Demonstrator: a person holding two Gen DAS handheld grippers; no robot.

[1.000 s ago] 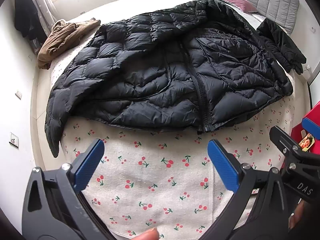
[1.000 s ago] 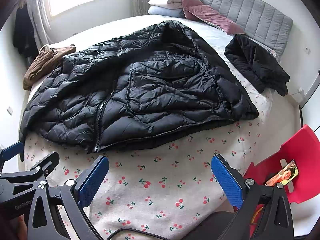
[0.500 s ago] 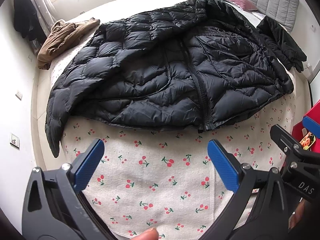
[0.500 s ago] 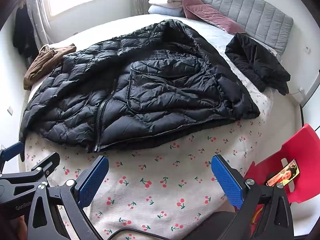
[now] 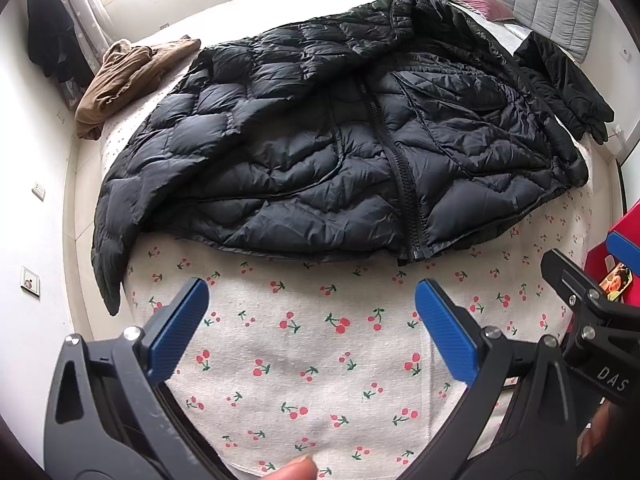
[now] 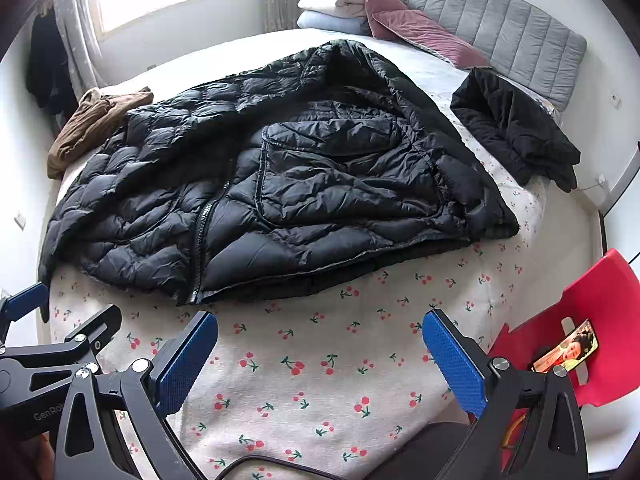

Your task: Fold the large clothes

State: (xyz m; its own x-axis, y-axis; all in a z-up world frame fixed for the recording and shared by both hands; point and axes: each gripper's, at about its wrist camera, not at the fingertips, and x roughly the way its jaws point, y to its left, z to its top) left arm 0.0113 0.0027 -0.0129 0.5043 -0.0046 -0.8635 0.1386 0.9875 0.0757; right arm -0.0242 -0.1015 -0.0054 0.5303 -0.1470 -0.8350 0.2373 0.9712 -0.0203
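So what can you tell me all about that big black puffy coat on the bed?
The big black puffy coat is a quilted down jacket, shiny and crinkly like thin nylon. It lies spread flat, front up, on the cherry-print sheet. Its zipper is closed at least near the hem. One sleeve hangs over the bed's edge; the other appears folded across the chest. A brown garment lies beside its shoulder. Neither claw touches it: the left claw and right claw are both open, short of the hem.

A cherry-print sheet (image 6: 320, 380) covers the bed; a brown garment (image 6: 92, 124) lies crumpled at its far left edge, pillows (image 6: 360, 12) against a grey headboard (image 6: 500, 28), a red chair (image 6: 580, 340) beside.
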